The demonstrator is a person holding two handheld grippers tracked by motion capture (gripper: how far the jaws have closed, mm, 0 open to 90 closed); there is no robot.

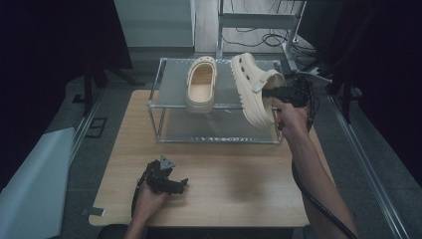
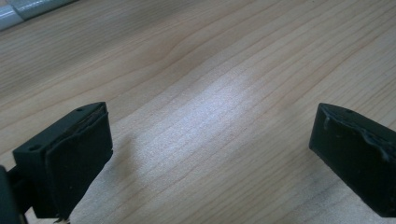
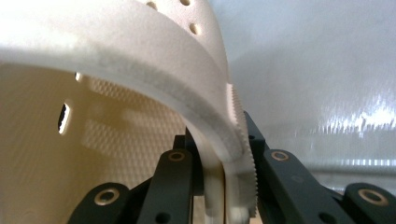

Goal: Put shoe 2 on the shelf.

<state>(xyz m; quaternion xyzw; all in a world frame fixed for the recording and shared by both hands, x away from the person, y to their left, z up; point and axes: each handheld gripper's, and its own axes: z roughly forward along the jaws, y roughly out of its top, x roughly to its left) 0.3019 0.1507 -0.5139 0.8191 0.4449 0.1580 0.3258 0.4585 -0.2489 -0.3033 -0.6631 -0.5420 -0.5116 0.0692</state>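
Wooden table, gripper-held clog

A light wooden table bears a two-tier metal rack toward twelve o'clock, one cream clog on its top tier.

Dim room, grey floor, possibly dark curtains around wooden table.

one clog on rack
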